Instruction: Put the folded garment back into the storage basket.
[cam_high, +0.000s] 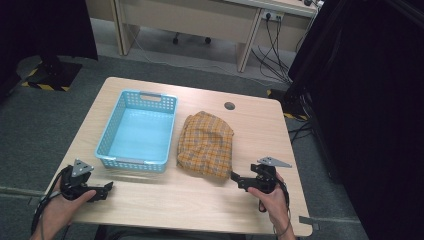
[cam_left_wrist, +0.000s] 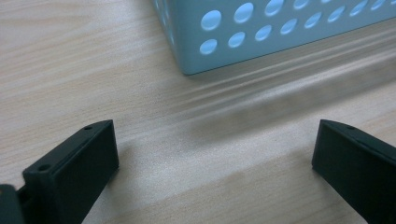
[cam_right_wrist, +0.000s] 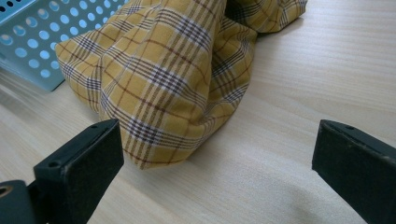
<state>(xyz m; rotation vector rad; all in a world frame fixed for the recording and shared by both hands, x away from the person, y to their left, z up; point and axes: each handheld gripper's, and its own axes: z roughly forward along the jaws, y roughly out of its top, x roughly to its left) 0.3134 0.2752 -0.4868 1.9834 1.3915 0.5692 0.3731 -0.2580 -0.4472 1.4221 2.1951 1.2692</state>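
A yellow checked cloth (cam_high: 205, 144) is seen lying in a soft heap on the wooden surface (cam_high: 165, 200). It is placed just beside a light blue basket (cam_high: 172, 117), on the basket's right side. The basket has small round holes in its walls, and nothing is seen inside it.

The right tongs (cam_high: 234, 176) are held low over the surface, close to the near corner of the cloth. In the right gripper view, the two black jaws are spread wide apart. Nothing is gripped between them. The near corner of the cloth (cam_right_wrist: 173, 88) is seen drooping onto the surface between the jaws, closer to the left one. It cannot be told if that jaw is touching the cloth. A corner of the basket (cam_right_wrist: 28, 46) is seen behind the cloth.

The left tongs (cam_high: 109, 187) are held near the front left corner of the basket, well apart from the cloth. In the left gripper view, these jaws are also spread wide, and only bare wood is seen between them. Nothing is held. A corner of the basket (cam_left_wrist: 261, 32) is seen just ahead of the jaws, not touched by them.

Each tool is held in one of the person's hands, at the near edge of the surface.
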